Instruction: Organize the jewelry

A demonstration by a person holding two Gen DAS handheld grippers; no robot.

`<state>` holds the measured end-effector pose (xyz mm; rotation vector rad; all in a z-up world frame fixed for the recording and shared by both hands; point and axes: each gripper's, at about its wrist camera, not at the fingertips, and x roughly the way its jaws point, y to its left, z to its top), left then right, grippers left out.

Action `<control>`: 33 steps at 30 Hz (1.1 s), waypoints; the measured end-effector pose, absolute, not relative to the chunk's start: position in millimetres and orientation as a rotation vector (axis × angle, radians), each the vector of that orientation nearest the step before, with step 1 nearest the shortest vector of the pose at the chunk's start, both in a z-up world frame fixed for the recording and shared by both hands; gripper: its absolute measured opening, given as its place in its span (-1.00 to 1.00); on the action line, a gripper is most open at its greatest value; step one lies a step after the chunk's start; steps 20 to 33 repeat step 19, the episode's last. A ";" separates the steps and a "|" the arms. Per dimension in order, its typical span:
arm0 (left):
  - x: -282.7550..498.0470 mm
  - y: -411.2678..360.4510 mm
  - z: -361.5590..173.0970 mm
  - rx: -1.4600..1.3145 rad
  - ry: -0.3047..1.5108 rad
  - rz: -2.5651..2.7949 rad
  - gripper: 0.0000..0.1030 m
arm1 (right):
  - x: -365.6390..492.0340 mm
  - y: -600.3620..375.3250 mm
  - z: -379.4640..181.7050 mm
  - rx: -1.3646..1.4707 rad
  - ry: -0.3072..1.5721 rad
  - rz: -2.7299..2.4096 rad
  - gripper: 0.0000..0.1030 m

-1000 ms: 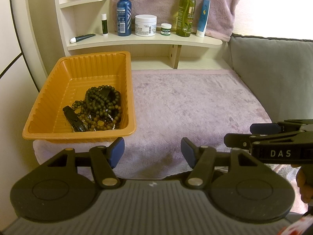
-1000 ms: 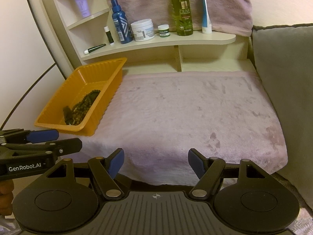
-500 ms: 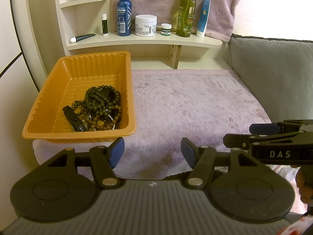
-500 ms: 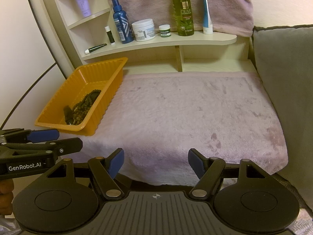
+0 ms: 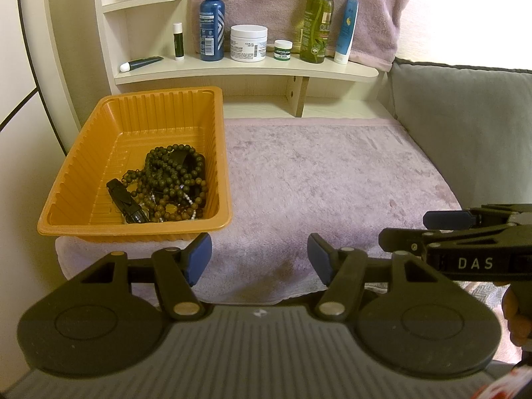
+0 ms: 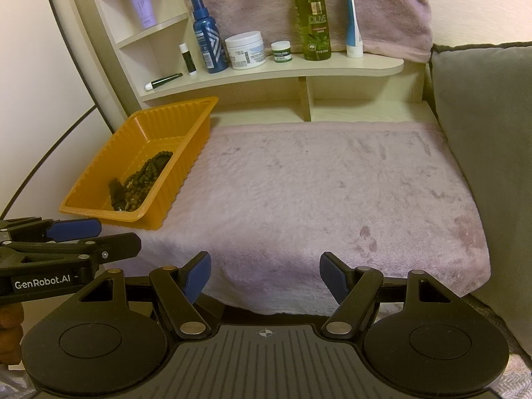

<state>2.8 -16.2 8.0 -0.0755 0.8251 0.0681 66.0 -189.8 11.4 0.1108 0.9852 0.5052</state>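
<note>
Both grippers hover at the near edge, jewelry heaped in the orange tray

Left gripper (image 5: 259,254) and right gripper (image 6: 265,277) both show jaws spread wide, nothing between them; the bead strands (image 5: 173,179) lie tangled in the orange tray (image 5: 79,156), left of centre in the frame, on the towel-covered table (image 5: 326,173); a dark strap-like piece (image 5: 128,204) sits beside them; those strands look light, limp and slippery, likely to snag on each other; best pinched where a loop arches clear on top of the pile, lifted slowly.
</note>
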 end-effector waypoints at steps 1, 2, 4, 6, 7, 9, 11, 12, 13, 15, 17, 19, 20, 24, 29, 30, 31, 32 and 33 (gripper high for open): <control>2.2 -16.5 7.7 -0.077 0.825 0.069 0.19 | 66.0 -189.7 11.4 0.111 0.985 0.505 0.40; 2.1 -16.8 7.4 -0.077 0.825 0.069 0.19 | 65.8 -189.6 11.4 0.111 0.985 0.505 0.40; 2.0 -17.4 6.9 -0.078 0.825 0.070 0.19 | 65.7 -189.4 11.4 0.111 0.985 0.504 0.40; 1.9 -17.3 7.0 -0.078 0.825 0.070 0.19 | 65.6 -189.2 11.4 0.112 0.985 0.503 0.40; 1.9 -17.2 7.0 -0.078 0.825 0.070 0.19 | 65.7 -189.2 11.3 0.112 0.985 0.503 0.40; 1.8 -17.8 6.9 -0.078 0.825 0.070 0.19 | 65.8 -189.2 11.3 0.112 0.986 0.503 0.40; 1.9 -17.1 7.3 -0.078 0.825 0.070 0.19 | 65.8 -189.2 11.3 0.111 0.985 0.503 0.40; 2.0 -16.5 7.3 -0.079 0.825 0.070 0.19 | 65.8 -189.2 11.2 0.111 0.985 0.503 0.40; 2.0 -17.4 7.1 -0.079 0.825 0.070 0.19 | 65.8 -189.2 11.2 0.112 0.985 0.504 0.40; 1.9 -16.5 7.3 -0.079 0.824 0.070 0.19 | 65.8 -189.2 11.2 0.112 0.986 0.503 0.40; 1.9 -16.7 7.3 -0.080 0.825 0.072 0.19 | 66.0 -189.3 11.2 0.112 0.986 0.504 0.40; 2.0 -16.7 7.4 -0.082 0.826 0.076 0.19 | 65.9 -189.2 11.3 0.112 0.985 0.503 0.40; 2.0 -16.7 7.4 -0.082 0.826 0.076 0.19 | 65.9 -189.2 11.3 0.112 0.985 0.503 0.40; 2.0 -16.7 7.4 -0.082 0.826 0.076 0.19 | 65.9 -189.2 11.3 0.112 0.985 0.503 0.40; 2.0 -16.7 7.4 -0.082 0.826 0.076 0.19 | 65.9 -189.2 11.3 0.112 0.985 0.503 0.40; 2.0 -16.7 7.4 -0.082 0.826 0.076 0.19 | 65.9 -189.2 11.3 0.112 0.985 0.503 0.40; 2.0 -16.7 7.4 -0.082 0.826 0.076 0.19 | 65.9 -189.2 11.3 0.112 0.985 0.503 0.40; 2.0 -16.7 7.4 -0.082 0.826 0.076 0.19 | 65.9 -189.2 11.3 0.112 0.985 0.503 0.40; 2.0 -16.7 7.4 -0.082 0.826 0.076 0.19 | 65.9 -189.2 11.3 0.112 0.985 0.503 0.40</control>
